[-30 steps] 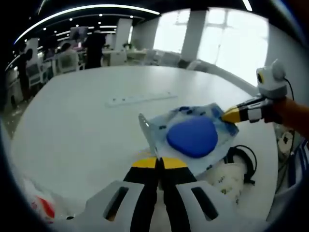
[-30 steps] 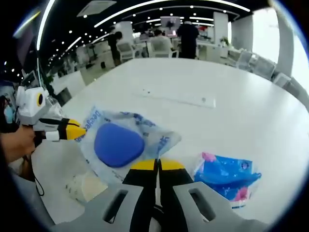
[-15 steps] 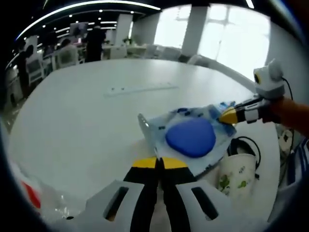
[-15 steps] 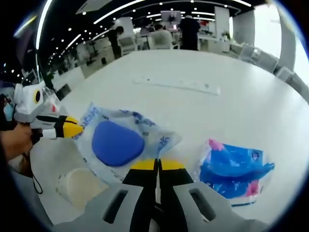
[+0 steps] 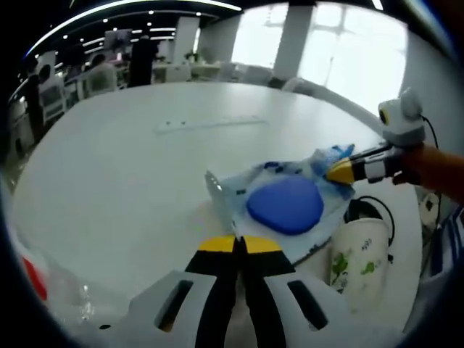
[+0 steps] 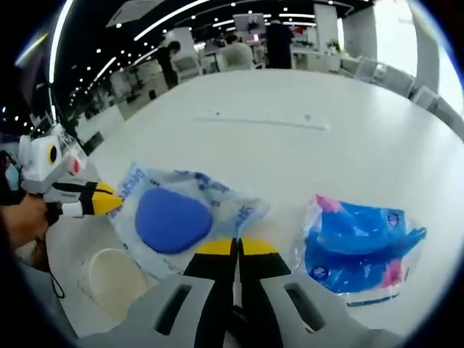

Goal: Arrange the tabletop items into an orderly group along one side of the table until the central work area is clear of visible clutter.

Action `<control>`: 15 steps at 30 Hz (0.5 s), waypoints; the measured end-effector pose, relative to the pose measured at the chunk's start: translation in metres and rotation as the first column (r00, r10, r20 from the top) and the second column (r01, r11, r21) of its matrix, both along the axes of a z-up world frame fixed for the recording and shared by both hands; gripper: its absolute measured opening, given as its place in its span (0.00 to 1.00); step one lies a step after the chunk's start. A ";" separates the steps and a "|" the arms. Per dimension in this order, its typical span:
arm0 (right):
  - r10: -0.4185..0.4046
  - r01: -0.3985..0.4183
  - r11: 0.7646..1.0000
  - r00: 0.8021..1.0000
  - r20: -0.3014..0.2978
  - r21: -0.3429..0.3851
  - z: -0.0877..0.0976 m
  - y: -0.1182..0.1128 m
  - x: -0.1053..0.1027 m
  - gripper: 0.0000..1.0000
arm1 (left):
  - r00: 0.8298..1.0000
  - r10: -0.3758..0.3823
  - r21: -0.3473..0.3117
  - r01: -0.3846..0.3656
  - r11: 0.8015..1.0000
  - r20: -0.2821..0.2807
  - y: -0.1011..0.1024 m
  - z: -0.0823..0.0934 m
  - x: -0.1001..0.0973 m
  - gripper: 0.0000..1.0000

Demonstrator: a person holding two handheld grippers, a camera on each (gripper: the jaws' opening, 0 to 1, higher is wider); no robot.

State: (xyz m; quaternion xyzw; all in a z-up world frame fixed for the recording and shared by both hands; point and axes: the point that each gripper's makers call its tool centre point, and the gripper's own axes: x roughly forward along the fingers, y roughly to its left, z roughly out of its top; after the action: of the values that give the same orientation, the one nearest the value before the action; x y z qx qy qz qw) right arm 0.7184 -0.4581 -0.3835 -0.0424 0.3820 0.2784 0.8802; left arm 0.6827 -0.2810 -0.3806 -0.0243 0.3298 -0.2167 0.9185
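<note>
Both claws, left point(image 5: 239, 245) and right point(image 6: 235, 247), were pinched on the blue pouch point(image 5: 284, 204) above the cup point(image 5: 353, 250); uneven pulling could have torn it or toppled that cup.

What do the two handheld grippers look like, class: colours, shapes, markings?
Both match: the left gripper and the right gripper each have two black jaws with yellow tips, rising from a pale grey body with slotted openings.
</note>
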 end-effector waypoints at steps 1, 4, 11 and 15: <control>0.000 0.000 1.000 1.000 0.000 0.000 0.000 0.000 0.000 0.02 | 1.000 0.000 0.001 0.000 1.000 0.000 0.000 -0.001 0.001 0.00; -0.003 0.003 1.000 1.000 -0.001 0.004 -0.002 -0.002 0.003 0.02 | 1.000 0.004 -0.001 -0.004 1.000 0.003 0.000 -0.001 0.003 0.00; -0.006 0.006 1.000 1.000 0.007 0.005 -0.003 -0.001 0.006 0.02 | 1.000 0.009 -0.005 -0.009 1.000 0.010 0.000 -0.001 0.004 0.00; -0.003 0.003 1.000 1.000 0.005 0.005 -0.005 0.000 0.006 0.03 | 1.000 0.007 -0.006 -0.007 1.000 0.009 0.001 -0.003 0.003 0.00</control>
State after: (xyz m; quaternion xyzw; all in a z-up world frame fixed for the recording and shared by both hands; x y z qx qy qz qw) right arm 0.7246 -0.4581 -0.3882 -0.0406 0.3791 0.2777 0.8818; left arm 0.6859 -0.2802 -0.3837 -0.0270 0.3249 -0.2146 0.9207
